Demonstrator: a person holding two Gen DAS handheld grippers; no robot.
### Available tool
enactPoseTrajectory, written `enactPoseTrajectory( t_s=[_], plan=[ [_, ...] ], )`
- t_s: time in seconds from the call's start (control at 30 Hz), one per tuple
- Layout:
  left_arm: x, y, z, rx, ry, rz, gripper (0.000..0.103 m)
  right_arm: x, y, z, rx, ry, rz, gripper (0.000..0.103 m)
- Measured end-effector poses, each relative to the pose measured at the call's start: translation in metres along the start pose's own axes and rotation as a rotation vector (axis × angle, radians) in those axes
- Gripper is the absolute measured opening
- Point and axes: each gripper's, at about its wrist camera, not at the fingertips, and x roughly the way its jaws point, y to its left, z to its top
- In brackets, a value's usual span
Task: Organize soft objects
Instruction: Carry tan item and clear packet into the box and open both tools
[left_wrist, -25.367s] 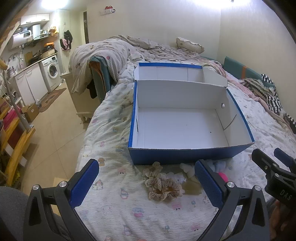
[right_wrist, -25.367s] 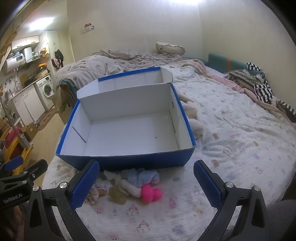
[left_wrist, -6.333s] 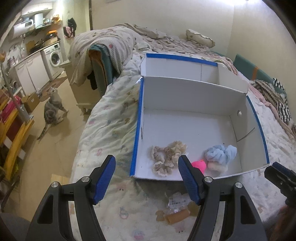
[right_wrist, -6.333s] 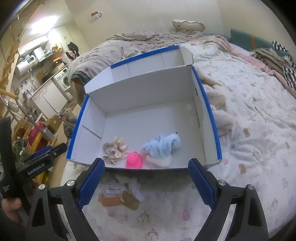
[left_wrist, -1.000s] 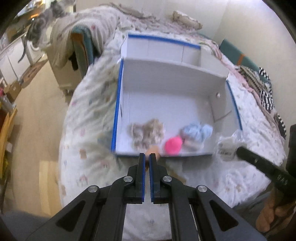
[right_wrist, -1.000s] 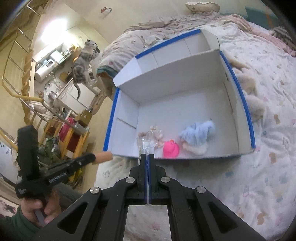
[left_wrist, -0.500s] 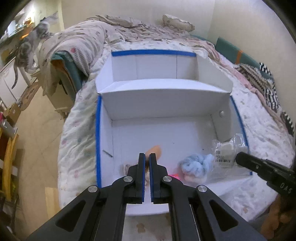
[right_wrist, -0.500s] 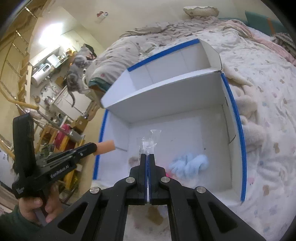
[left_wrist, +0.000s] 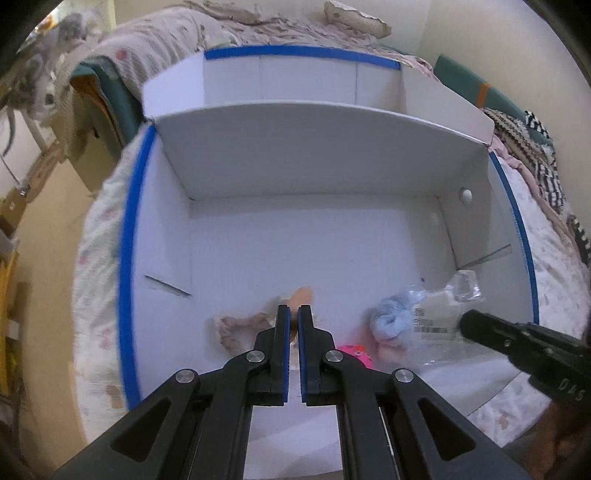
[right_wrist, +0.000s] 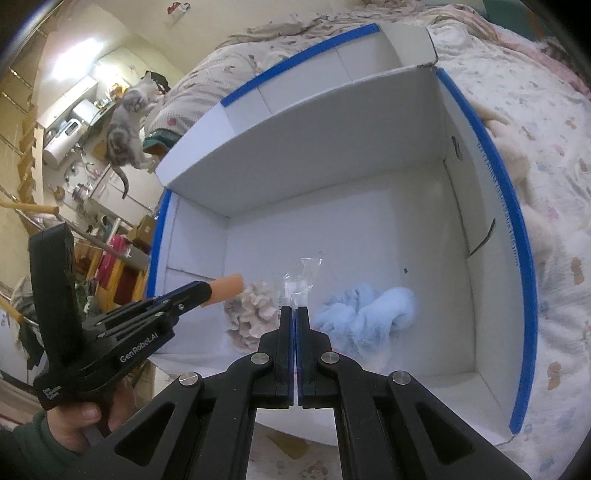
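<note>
Both sets of jaws are clamped tight, and each has something pinched in it. Left gripper (left_wrist: 289, 310) has a peach-coloured sponge (left_wrist: 302, 295) squeezed between its blue pads, most of it poking out past the tips. In the right wrist view you can see that same sponge (right_wrist: 226, 287) sticking out from the left gripper (right_wrist: 207, 291) over the near left part of the box. Right gripper (right_wrist: 294, 311) is closed on a clear plastic packet (right_wrist: 302, 280) with something white inside; the packet stands up from the tips.

Both are held over the white cardboard box with blue edges (left_wrist: 127, 236) sitting on the patterned bedsheet (right_wrist: 554, 155). Down on the box floor near the front wall: a beige scrunchie (right_wrist: 251, 314) just below the sponge, a light blue scrunchie (right_wrist: 365, 308) to the right of the packet, and a pink thing (left_wrist: 354, 352) between them, mostly hidden behind the left gripper's arm. Far half of the box floor is bare. Grey cat (right_wrist: 127, 125) is perched off to the far left.
</note>
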Motion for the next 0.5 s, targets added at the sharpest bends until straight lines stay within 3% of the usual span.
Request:
enactPoseTrajectory(
  t_s=[0.5],
  plan=[
    [0.011, -0.021, -0.012, 0.048, 0.052, -0.053, 0.005, 0.022, -0.009, -0.006, 0.022, 0.092, 0.005, 0.003]
  ],
)
